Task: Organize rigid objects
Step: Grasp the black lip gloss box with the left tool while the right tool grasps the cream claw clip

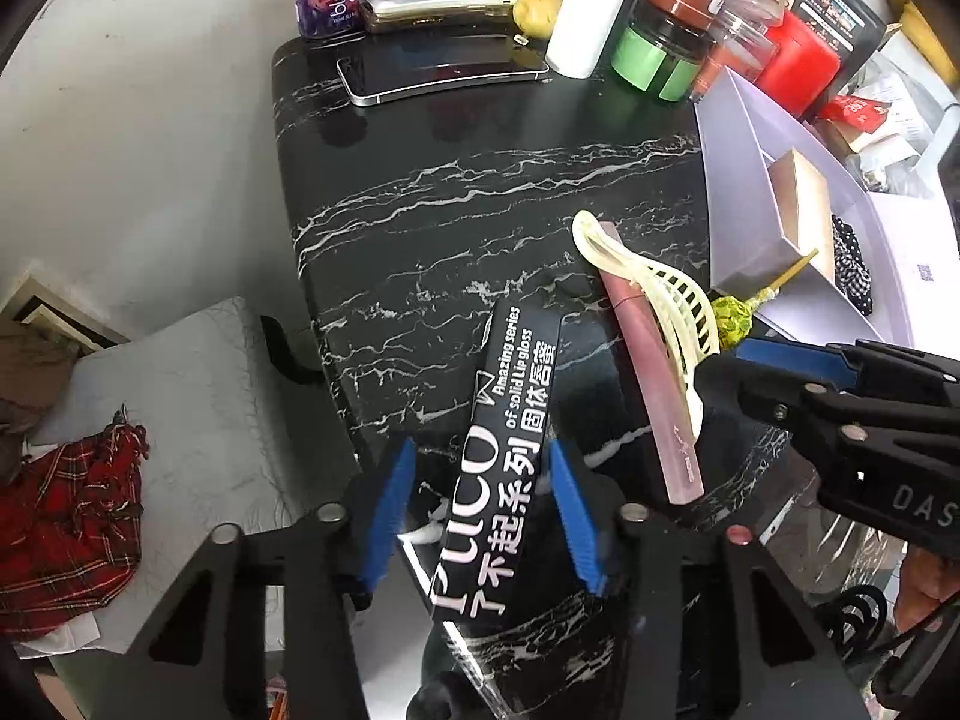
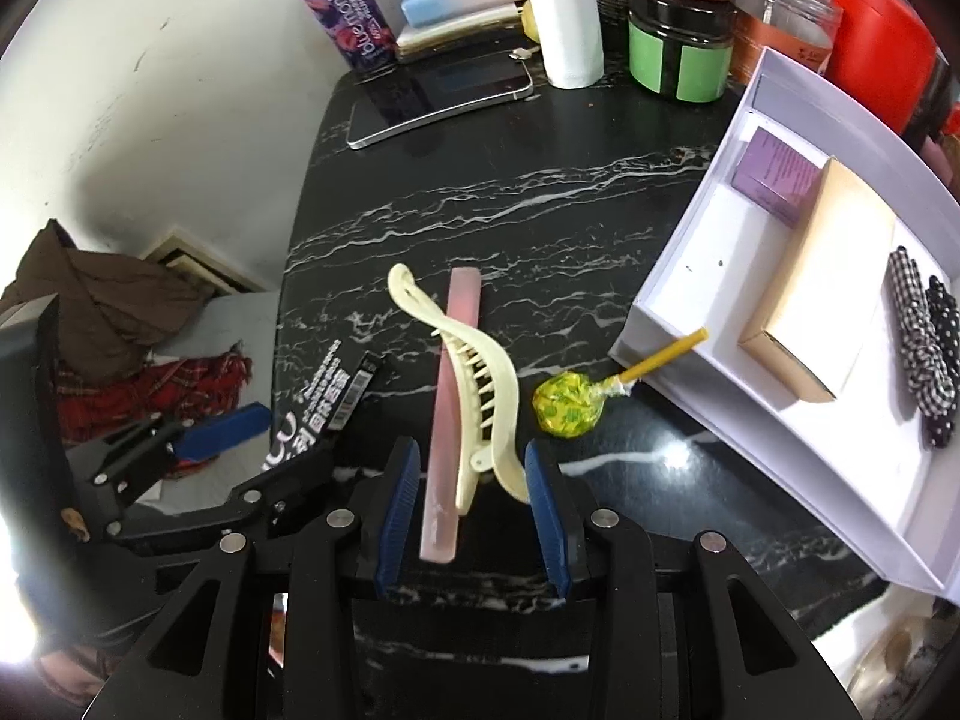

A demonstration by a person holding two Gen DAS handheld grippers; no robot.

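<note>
The counter (image 2: 540,192) is glossy black stone-look with white veins, mirroring the things on it. The lip gloss box (image 1: 510,450) is matt black card with white print. The hair clip (image 2: 480,384) is smooth cream plastic, the pink bar (image 2: 450,396) frosted. The lollipop (image 2: 567,411) wears crinkled shiny foil. The tray (image 2: 678,324) is matt white card.

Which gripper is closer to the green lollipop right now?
Right. The right gripper straddles the cream hair clip and pink stick, just beside the lollipop. The left gripper sits farther away, around the black lip gloss box.
</note>
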